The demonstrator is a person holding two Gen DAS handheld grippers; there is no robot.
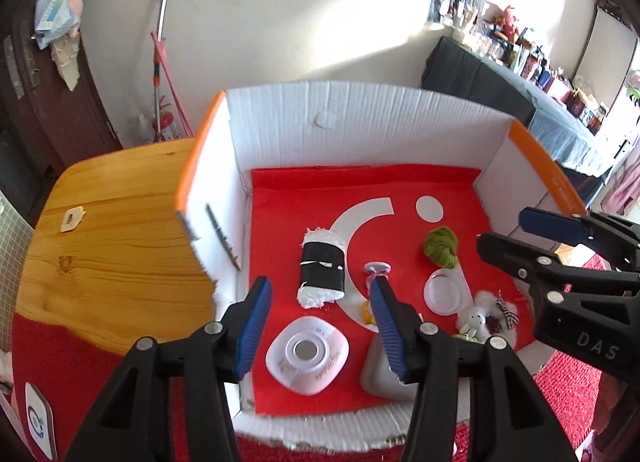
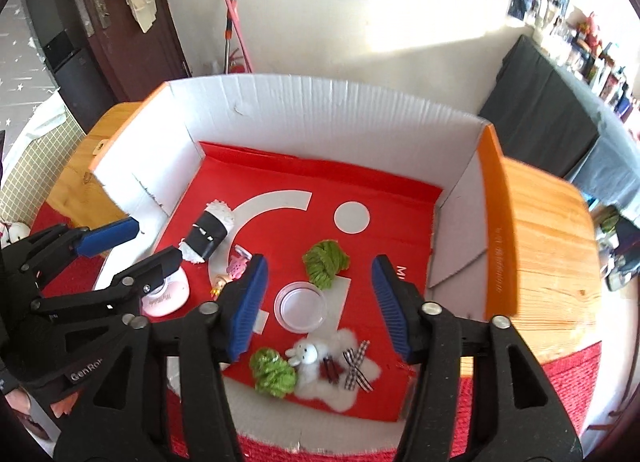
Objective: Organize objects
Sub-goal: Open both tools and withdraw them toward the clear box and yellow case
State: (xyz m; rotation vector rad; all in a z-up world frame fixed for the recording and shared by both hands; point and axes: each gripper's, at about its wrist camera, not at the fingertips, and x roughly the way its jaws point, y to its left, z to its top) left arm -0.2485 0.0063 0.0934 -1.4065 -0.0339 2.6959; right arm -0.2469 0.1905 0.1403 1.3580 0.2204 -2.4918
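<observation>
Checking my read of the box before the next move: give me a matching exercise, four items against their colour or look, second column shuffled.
Items:
1. yarn ball
2. round dish
3. roll
4. rounded case

Looks:
A. clear and see-through
B. pale pink with a round centre
C. green
D. white ends with a black wrap around the middle

Pairs: 1-C, 2-A, 3-D, 4-B. All four lie on the red liner of the cardboard box.
</observation>
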